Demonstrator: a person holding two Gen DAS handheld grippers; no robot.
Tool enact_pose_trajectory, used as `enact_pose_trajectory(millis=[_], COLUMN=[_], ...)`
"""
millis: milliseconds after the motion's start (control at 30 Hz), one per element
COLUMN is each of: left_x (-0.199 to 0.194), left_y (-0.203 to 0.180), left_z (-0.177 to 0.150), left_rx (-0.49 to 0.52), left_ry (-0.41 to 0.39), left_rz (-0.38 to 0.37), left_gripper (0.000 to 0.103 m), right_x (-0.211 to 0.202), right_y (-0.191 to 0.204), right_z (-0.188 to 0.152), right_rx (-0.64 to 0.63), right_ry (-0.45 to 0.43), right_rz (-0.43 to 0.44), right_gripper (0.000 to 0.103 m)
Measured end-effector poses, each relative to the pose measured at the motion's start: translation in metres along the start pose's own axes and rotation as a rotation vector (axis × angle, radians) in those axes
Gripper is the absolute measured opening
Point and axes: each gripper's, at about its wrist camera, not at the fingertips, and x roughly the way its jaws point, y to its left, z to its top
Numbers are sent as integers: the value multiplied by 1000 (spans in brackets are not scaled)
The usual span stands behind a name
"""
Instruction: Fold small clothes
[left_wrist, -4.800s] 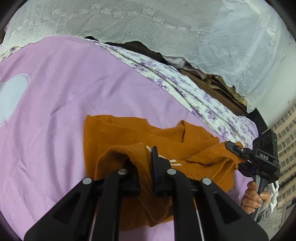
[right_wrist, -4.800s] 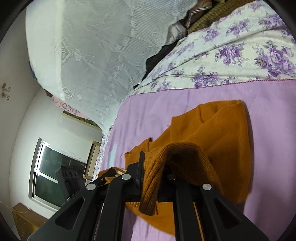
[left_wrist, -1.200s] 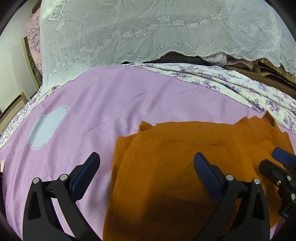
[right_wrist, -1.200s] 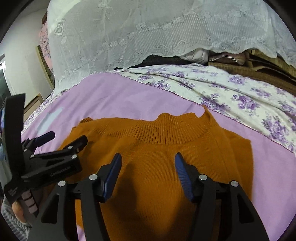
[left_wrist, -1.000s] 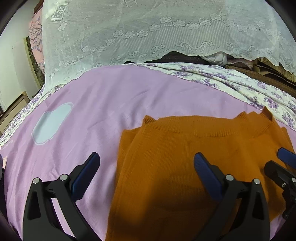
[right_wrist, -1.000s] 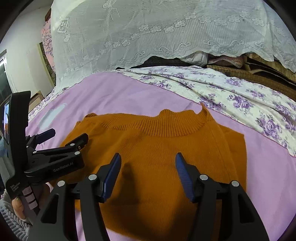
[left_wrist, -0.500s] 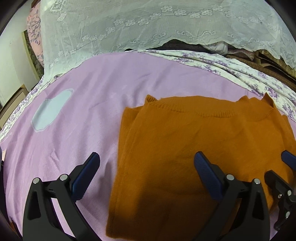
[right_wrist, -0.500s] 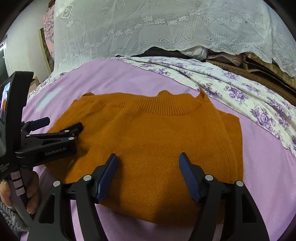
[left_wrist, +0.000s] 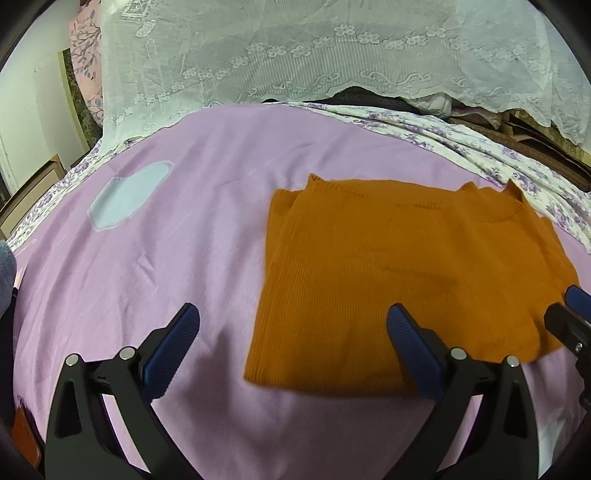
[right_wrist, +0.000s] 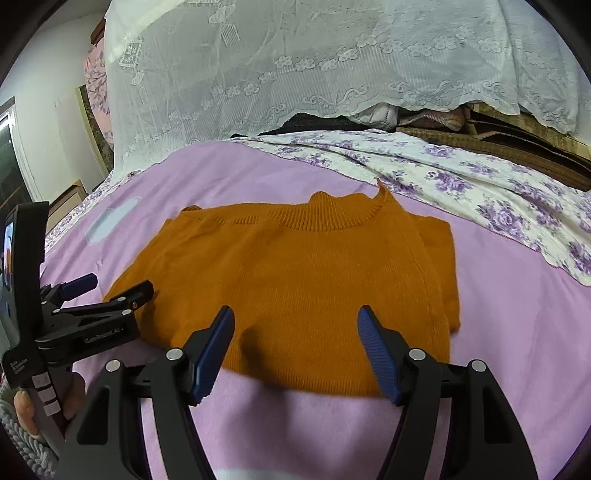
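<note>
the orange sweater (right_wrist: 303, 284) is lying flat on the bed, on the lilac sheet (left_wrist: 155, 258), folded into a neat squarish block with the ribbed collar (right_wrist: 332, 214) at the far edge, pointing toward the lace curtain (right_wrist: 332, 74). you can see a doubled layer along its left side in the left wrist view, so the sleeves look tucked in.

left claw (left_wrist: 291, 332) is spread wide apart and holding nothing. it hangs over the near left corner of the sweater, with one blue pad (left_wrist: 173, 343) over bare sheet and the other over the knit near the bottom hem. can't tell if it's actually touching the fabric.

right claw (right_wrist: 295, 347) is released too, gap clearly open, nothing between the blue fingers (right_wrist: 376, 350). it sits over the near hem of the sweater, roughly in the middle. in that view the left one shows up at the left side, with the person's hand (right_wrist: 26, 410) gripping its handle.

behind the sweater there's a white quilt with purple flowers (right_wrist: 461, 177) running along the far right side of the bed, and some folded brown stuff (right_wrist: 498, 140) under the lace. there's also a pale blue cloud-shaped patch (left_wrist: 129, 195) on the sheet, well off to the left of the sweater.
</note>
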Motion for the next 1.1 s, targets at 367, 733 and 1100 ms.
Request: enact_pose_trajectory(millis=[367, 733, 1100], left_x=[-27, -28, -42], left_y=[3, -5, -26], left_z=[-17, -13, 23], left_rx=[1, 29, -41], left_ry=[-42, -50, -3], left_rz=[3, 28, -72], left_gripper=[99, 99, 99], right_x=[-23, -33, -39], right_y=[-23, -55, -100], right_z=[-14, -13, -8], right_rx=[92, 218, 370], right_ry=[-17, -41, -67], right_rz=[1, 28, 42], right_gripper=[70, 71, 74])
